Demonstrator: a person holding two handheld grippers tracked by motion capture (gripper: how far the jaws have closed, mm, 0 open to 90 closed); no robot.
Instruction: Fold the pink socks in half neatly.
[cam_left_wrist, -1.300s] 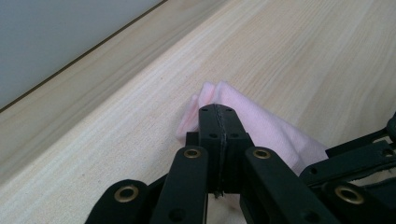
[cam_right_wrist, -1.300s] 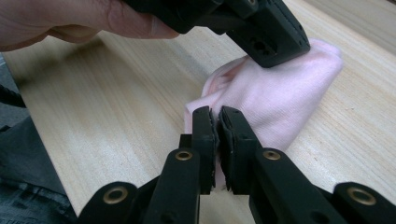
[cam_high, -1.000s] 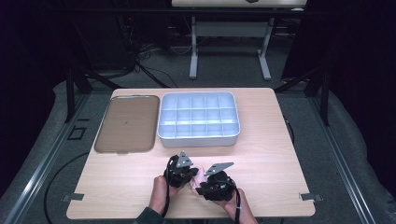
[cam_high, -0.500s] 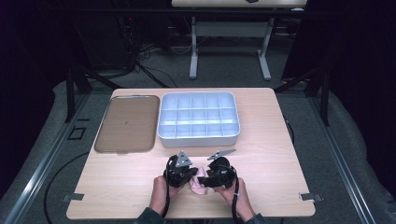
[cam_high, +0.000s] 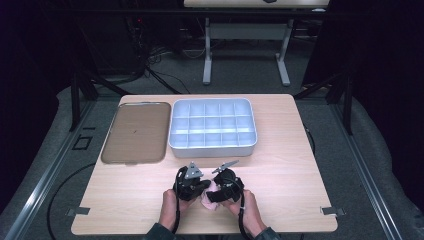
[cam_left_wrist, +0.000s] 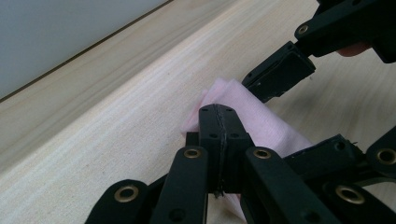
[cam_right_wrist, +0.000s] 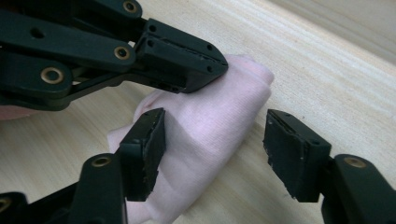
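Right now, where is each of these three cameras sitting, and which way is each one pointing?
High view: fixed above the person's side, looking forward and down on the table; both hands, left gripper, right gripper.
Left gripper view: rides the left gripper, looking along its shut jaws at the pink cloth.
Right gripper view: rides the right gripper, looking along its jaws, which have just been opening around the cloth.
Both gripper views share the cloth and each other's jaws.

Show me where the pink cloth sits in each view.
High view: pink cloth at the table's near edge, between the two claws.
Left gripper view: centre, behind the shut left claw.
Right gripper view: centre, between the open right claw jaws.
Shared landmark: the pale wooden table.
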